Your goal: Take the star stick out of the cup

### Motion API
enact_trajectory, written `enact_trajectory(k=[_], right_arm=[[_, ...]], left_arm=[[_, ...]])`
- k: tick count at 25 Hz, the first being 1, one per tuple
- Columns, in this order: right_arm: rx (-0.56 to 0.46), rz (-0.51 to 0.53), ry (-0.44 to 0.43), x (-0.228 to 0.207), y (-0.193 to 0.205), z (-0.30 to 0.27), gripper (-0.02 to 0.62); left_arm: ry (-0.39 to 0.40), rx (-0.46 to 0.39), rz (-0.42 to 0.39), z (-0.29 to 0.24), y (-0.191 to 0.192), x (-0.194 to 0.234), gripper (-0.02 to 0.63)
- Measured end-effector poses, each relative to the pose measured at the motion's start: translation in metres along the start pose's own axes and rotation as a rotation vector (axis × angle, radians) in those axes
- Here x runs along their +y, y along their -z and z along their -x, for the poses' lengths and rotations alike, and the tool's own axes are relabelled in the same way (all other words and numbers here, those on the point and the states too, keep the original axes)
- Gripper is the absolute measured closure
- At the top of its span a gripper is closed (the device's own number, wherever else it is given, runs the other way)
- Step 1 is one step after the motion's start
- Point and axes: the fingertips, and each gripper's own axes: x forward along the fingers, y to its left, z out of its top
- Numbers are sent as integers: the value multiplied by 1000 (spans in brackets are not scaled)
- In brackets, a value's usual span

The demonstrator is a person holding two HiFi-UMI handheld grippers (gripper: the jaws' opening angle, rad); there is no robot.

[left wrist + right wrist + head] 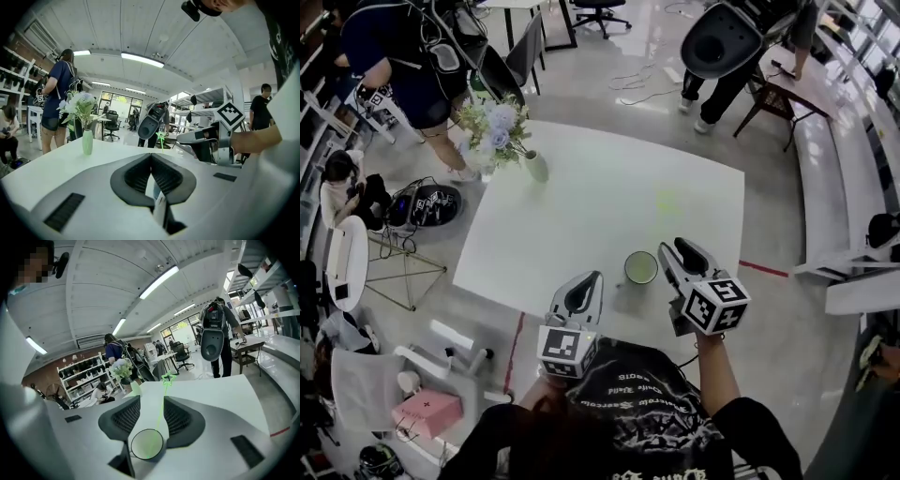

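The left gripper (586,281) sits just beside the cup (640,268), jaws pressed together, steadying nothing. The star stick (167,378) stands in that cup, between the spread jaws of the right gripper (675,251) – pinch off-centre and the thin stick may slip, or tip the cup

The room is lit brightly by long white ceiling lamps (142,59). Glare is seen on the shiny grey floor (609,56). Both gripper views are bent round, with black corners. The thin green star stick (162,403) is shown faint and see-through.
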Motion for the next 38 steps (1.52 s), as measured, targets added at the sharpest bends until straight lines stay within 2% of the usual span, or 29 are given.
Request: enact_trajectory(k=[4,8,16,18,20,24,31,38], right_arm=[[24,-53,-24,-13,-7,-21,422],[60,-51,-25,-16,-9,-45,419],[170,-36,-48,-22,17,-78,419],[191,-23,-53,-19,25,-81,437],[201,-15,-53,-18,30,-84,482],[202,-23,-41,-19,29,-85,546],[168,-68,-44,-15,22,-80,568],[143,-59,-60,-6,16,-78,578]], left_arm=[[-29,-5,3,3,-1,2,588],[-72,-10,6,13,-4,17,588],[-143,-9,11,32,5,31,588],[-153,-8,15,37,9,35,588],[-161,-5,19,39,13,38,588],[-172,-4,23,42,15,44,588],[-158,-1,19,43,15,40,588],[-153,-1,30,41,16,39,586]])
